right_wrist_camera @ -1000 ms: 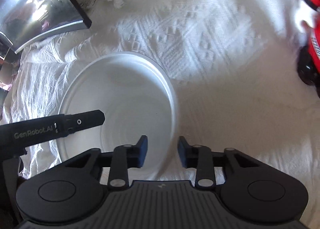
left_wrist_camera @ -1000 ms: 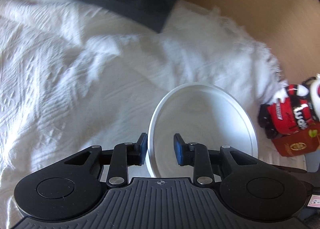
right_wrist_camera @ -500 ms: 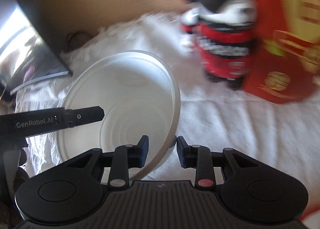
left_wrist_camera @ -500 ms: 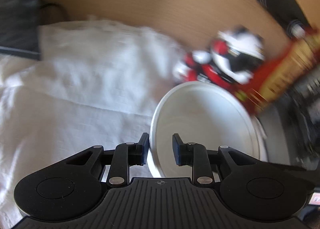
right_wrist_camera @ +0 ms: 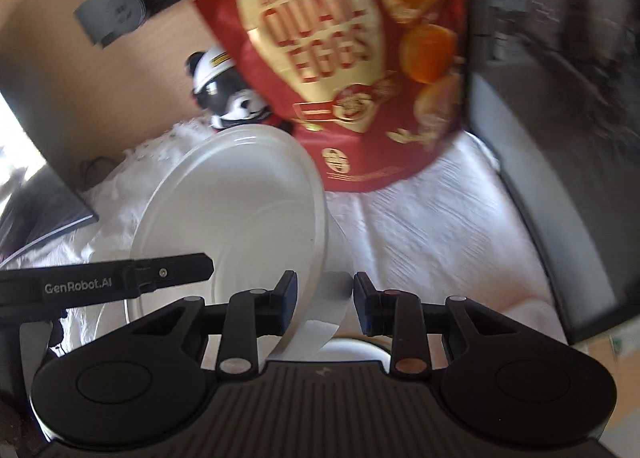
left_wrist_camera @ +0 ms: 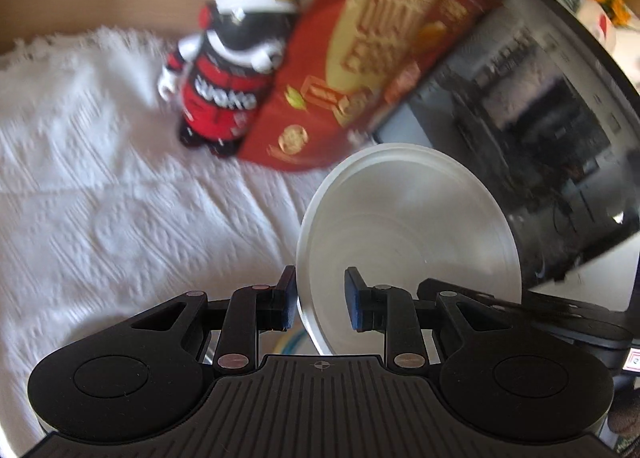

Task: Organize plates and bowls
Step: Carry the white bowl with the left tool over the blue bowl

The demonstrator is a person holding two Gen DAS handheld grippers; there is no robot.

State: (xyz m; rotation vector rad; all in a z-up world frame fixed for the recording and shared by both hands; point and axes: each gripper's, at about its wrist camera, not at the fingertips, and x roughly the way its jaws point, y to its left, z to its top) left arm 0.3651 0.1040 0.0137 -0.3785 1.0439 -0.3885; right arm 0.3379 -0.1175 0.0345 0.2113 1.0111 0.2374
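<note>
— Left gripper?
— Clamped on the near rim of the white bowl; rim between the pads, bowl spreading ahead and to the right of the jaws.
— Right gripper?
— Closed on the opposite side of that same bowl; wall caught between the jaws, bowl reaching ahead and left, tilted, lifted off the white cloth.
— Beyond the jaws?
— Red snack bag straight ahead, panda figure ahead and left of the left jaws, dark box ahead to their right.
— Below the right jaws?
— Another white dish rim, mostly hidden.
</note>
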